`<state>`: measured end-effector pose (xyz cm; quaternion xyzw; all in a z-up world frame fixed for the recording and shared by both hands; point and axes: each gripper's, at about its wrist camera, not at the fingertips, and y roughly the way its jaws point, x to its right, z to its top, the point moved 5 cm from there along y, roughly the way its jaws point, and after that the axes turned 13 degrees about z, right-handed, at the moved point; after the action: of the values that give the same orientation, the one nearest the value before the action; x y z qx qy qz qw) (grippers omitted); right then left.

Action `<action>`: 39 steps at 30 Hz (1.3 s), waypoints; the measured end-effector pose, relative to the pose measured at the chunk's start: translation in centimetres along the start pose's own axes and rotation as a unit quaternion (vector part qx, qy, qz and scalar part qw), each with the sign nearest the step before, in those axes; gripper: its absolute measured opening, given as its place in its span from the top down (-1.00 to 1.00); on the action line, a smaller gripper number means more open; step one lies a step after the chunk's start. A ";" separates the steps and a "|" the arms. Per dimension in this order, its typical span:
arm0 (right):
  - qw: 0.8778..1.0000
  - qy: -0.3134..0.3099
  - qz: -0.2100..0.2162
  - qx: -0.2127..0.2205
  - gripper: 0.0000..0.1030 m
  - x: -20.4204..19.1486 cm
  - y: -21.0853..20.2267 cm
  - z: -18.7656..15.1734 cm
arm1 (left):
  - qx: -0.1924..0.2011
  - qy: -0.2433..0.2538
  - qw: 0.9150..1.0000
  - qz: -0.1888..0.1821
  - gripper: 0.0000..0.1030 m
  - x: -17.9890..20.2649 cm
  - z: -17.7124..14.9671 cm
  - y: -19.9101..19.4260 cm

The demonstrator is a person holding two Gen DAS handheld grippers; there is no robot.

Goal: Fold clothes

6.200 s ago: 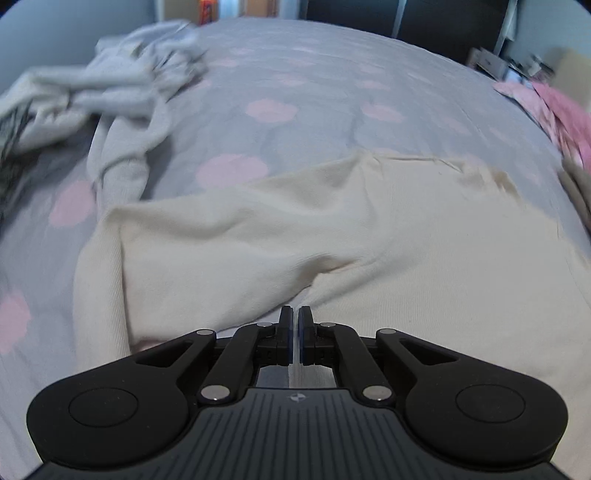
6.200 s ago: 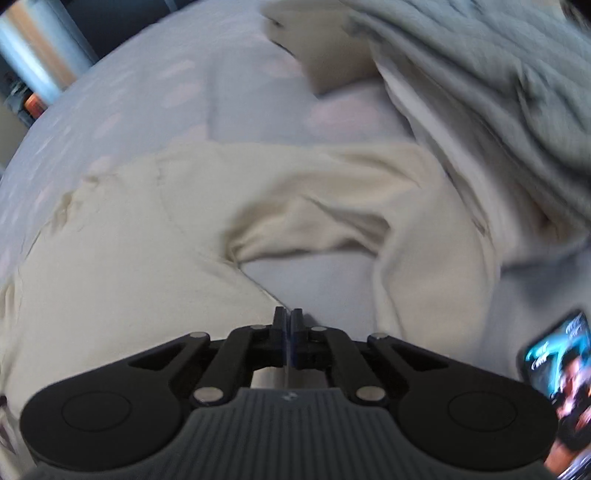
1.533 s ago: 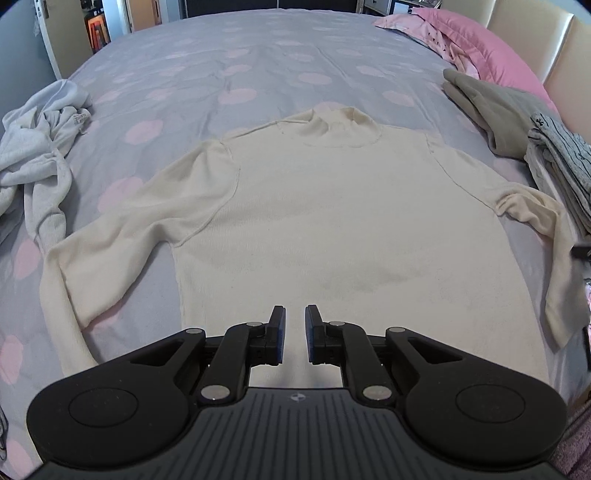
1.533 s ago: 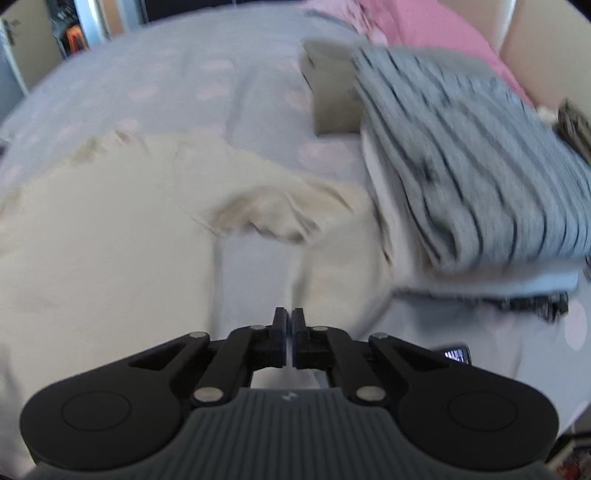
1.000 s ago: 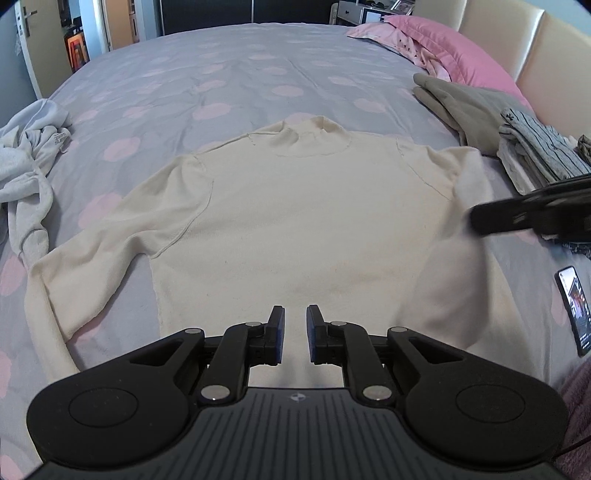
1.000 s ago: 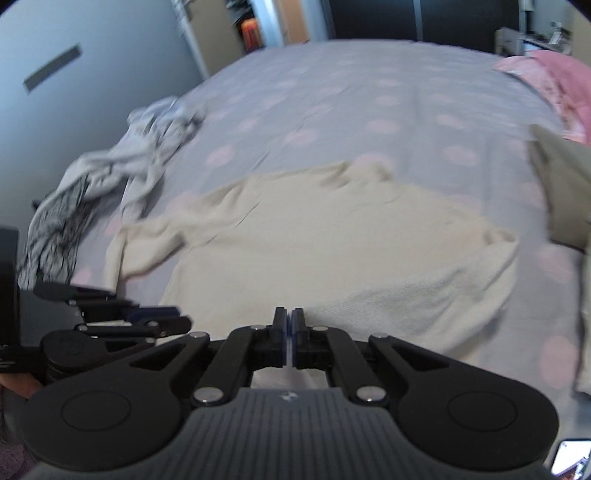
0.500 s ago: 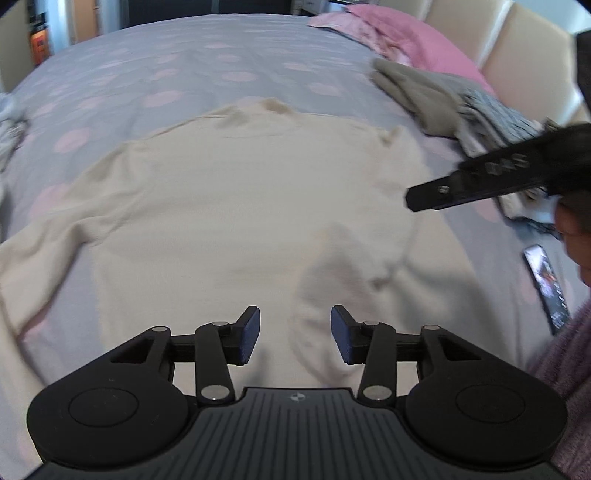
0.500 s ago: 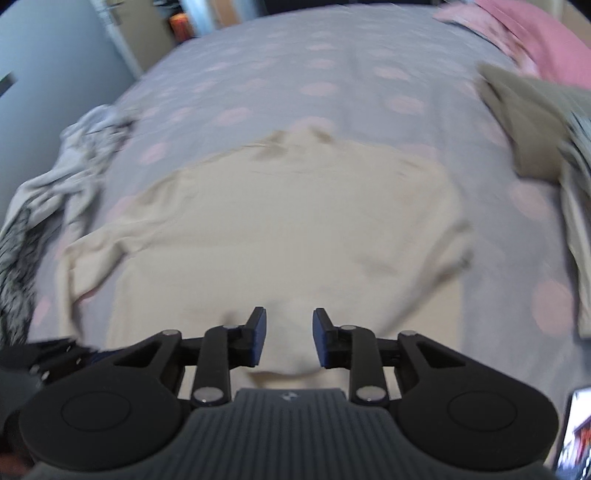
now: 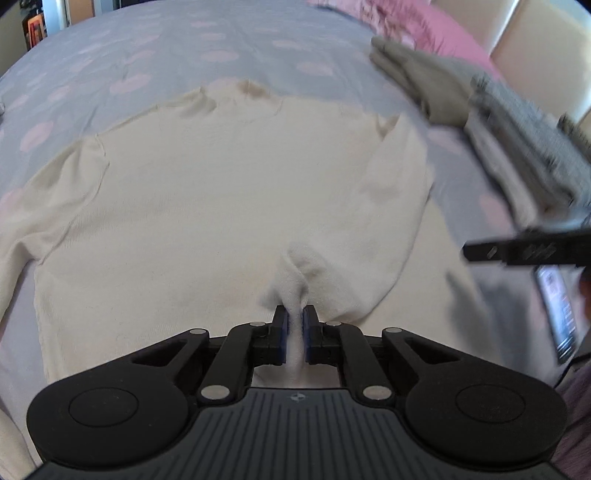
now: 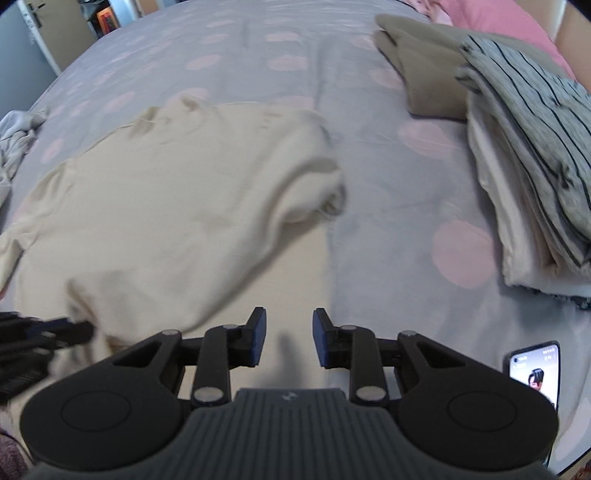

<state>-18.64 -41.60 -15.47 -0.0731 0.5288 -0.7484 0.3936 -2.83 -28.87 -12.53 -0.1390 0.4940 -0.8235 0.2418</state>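
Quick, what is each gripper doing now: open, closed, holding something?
Left gripper: just closed, pinching the cuff of the cream sweater.
Right gripper: open, holding nothing.

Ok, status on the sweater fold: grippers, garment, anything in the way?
Left gripper just closed, pinching folded-in sleeve cuff. Right gripper open over cream sweater hem, empty. Phone lies clear, right.

Home bedroom, spotted bedspread [image 10: 258,44], pink pillow [image 9: 450,33], folded clothes [image 10: 524,122]

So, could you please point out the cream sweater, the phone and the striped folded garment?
cream sweater [image 9: 207,206], left wrist view, chest panel.
phone [image 10: 533,373], right wrist view, lit screen.
striped folded garment [image 10: 535,96], right wrist view, top face.
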 end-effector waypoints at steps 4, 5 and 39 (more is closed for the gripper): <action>1.000 0.010 -0.003 0.001 0.43 1.2 1.0 0.1 | 0.039 -0.054 0.997 -0.041 0.89 -2.4 2.4 -3.5; 1.000 0.014 -0.006 -0.003 0.44 1.4 1.4 0.0 | 0.049 -0.068 0.995 -0.051 0.89 -3.1 3.1 -4.4; 0.994 -0.090 -0.017 -0.055 0.67 -2.4 4.8 5.1 | -0.044 -0.019 0.989 0.140 0.99 -12.1 0.2 0.4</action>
<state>-11.85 -44.37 -16.62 -0.1710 0.5299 -0.7154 0.4222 7.59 -22.67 -12.65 -0.0945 0.5395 -0.7565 0.3574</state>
